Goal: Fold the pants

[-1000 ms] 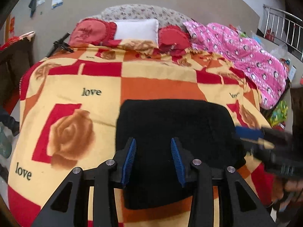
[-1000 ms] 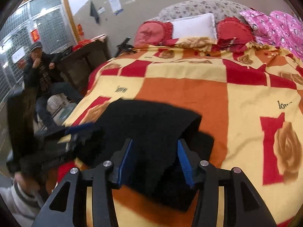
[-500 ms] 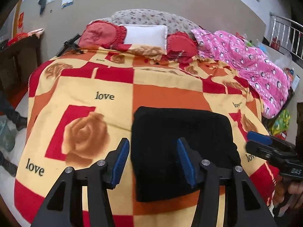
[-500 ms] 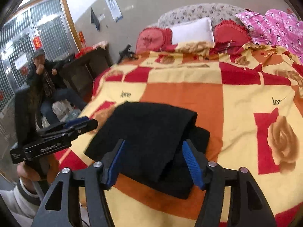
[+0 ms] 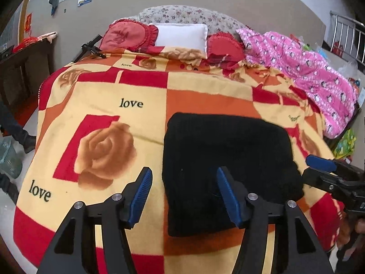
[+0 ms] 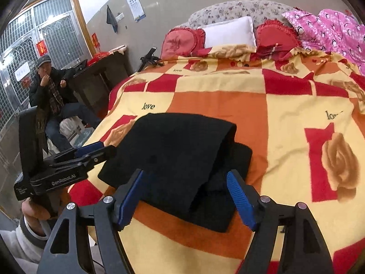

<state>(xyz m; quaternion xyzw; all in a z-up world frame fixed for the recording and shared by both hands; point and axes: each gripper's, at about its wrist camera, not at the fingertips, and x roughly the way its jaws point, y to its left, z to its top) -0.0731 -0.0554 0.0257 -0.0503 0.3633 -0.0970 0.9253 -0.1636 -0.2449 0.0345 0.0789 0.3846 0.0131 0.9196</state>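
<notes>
the folded pants (image 5: pixel 225 159) lay near the blanket's (image 5: pixel 109 96) front edge; left gripper (image 5: pixel 183 193) and right gripper (image 6: pixel 187 196) were spread, empty.

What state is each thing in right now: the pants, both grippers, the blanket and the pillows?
black pants: folded into a compact stack, lying flat on the blanket, held by neither gripper.
left gripper: open, empty, above the pants' near edge.
right gripper: open, empty, above the pants' near edge.
blanket: spread over the bed.
white pillow: propped at the headboard between two red cushions.
pink quilt: bunched along the bed's far side.
</notes>
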